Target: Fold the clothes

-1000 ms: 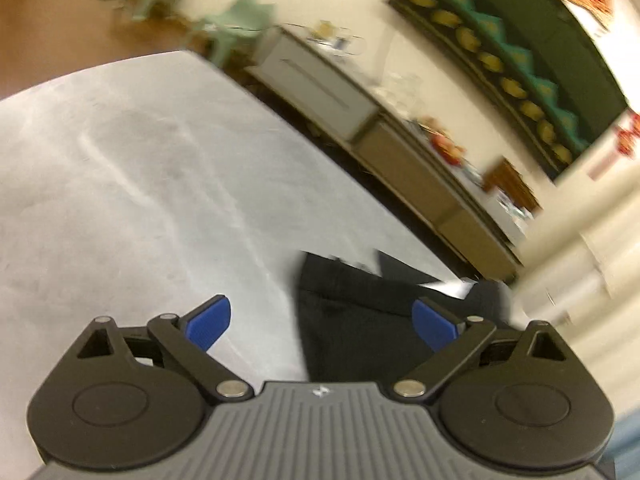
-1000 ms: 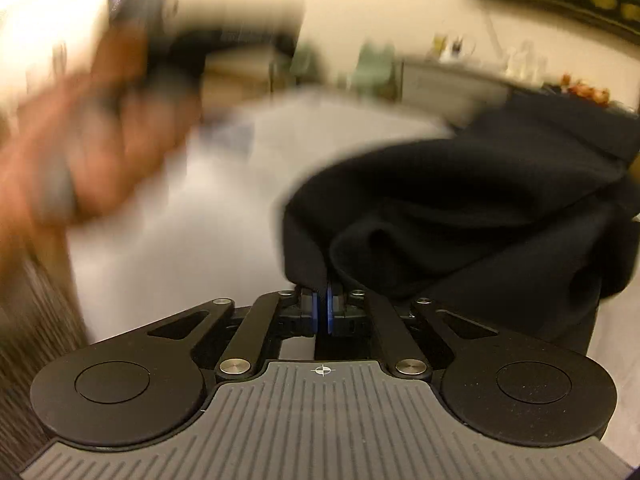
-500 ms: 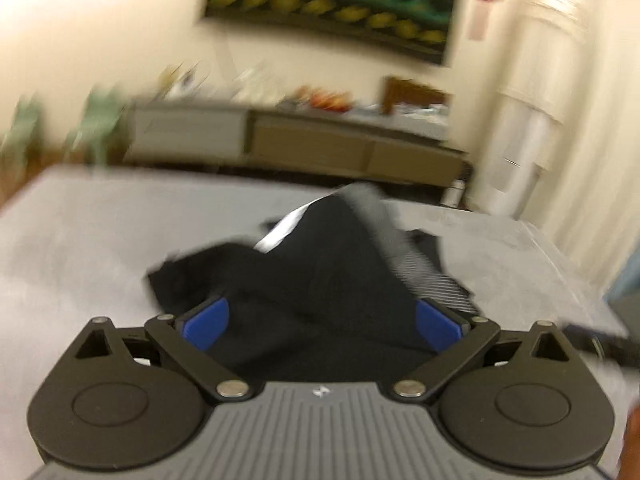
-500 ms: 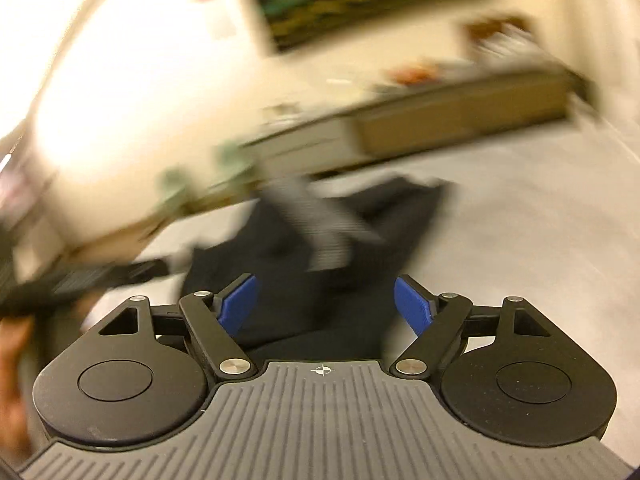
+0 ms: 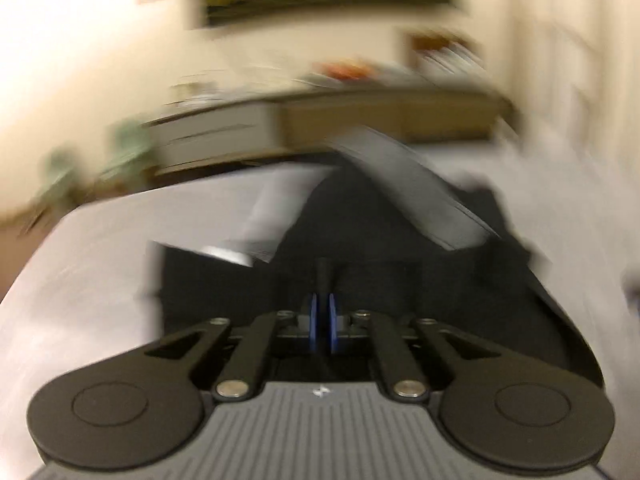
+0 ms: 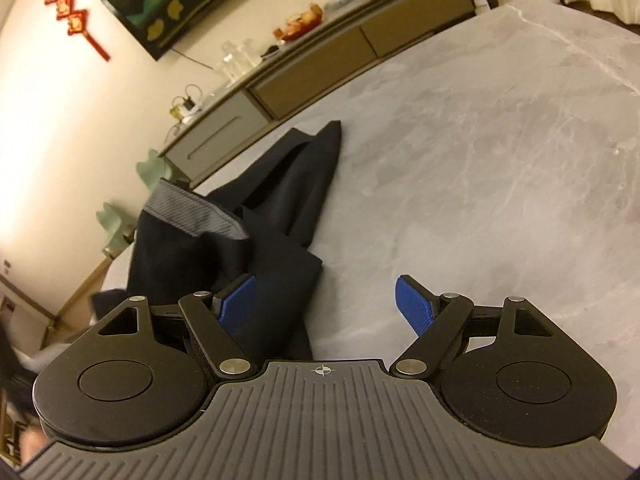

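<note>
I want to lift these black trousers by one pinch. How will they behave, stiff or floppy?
Probably floppy: the black trousers lie in soft folds on the table, with the grey waistband turned over. Where the left gripper pinches them, cloth drapes down on both sides, so the free part would likely hang and swing. They seem unlikely to slip from the blue pads.

Grey marbled table [image 6: 480, 168], dark garment [image 6: 288, 216] apparently crumpled

Black clothes [image 6: 280, 216] are showing a grey ribbed band [image 6: 192, 216] on a pale grey marbled desk [image 6: 480, 160], beside blue-padded tongs [image 6: 326, 306].
</note>
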The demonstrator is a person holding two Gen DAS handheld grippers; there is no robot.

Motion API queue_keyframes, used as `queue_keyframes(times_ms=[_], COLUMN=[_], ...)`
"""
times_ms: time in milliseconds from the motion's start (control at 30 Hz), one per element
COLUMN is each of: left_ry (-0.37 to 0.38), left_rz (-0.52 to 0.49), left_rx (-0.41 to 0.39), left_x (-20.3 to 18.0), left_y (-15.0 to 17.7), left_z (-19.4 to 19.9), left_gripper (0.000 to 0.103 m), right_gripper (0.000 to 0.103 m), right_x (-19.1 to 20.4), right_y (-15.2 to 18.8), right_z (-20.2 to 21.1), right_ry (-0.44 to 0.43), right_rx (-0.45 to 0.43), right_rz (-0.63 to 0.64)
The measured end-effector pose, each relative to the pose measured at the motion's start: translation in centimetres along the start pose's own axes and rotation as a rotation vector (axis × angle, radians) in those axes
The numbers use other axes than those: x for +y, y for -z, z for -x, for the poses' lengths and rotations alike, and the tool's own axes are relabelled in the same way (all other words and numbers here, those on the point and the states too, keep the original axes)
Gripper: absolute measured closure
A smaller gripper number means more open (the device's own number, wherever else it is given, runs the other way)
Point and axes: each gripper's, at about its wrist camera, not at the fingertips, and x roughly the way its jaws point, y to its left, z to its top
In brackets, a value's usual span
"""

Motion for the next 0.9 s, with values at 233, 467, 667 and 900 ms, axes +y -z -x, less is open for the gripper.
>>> queue_keyframes(times_ms=[233, 467, 667, 900], left_ry=[-0.299, -0.227, -0.045, -0.076], left_rz=[0.498, 0.277, 0.143, 0.140], left_rx=[0.068, -0.051, 0.145, 0.273], left_x=[19.9, 15.4, 11.1, 9.4], left_y=[2.2, 2.3, -0.1, -0.5], left_z=[5.2, 6.5, -1.3, -8.3], left_gripper=[0.094, 0.011, 0.003, 0.102], right_gripper=[0.019, 0.015, 0.012, 0.098], right_x=[1.4, 3.9, 5.5, 6.6], right_y=[0.3, 0.7, -0.7, -3.5], right_z=[-0.8, -2.9, -7.4, -9.9], right_ry=[-0.041, -0.028, -0.020, -0.033], right_rx=[0.027, 0.069, 0.123, 0.092], right_rz=[0.035, 0.148, 0.276, 0.352])
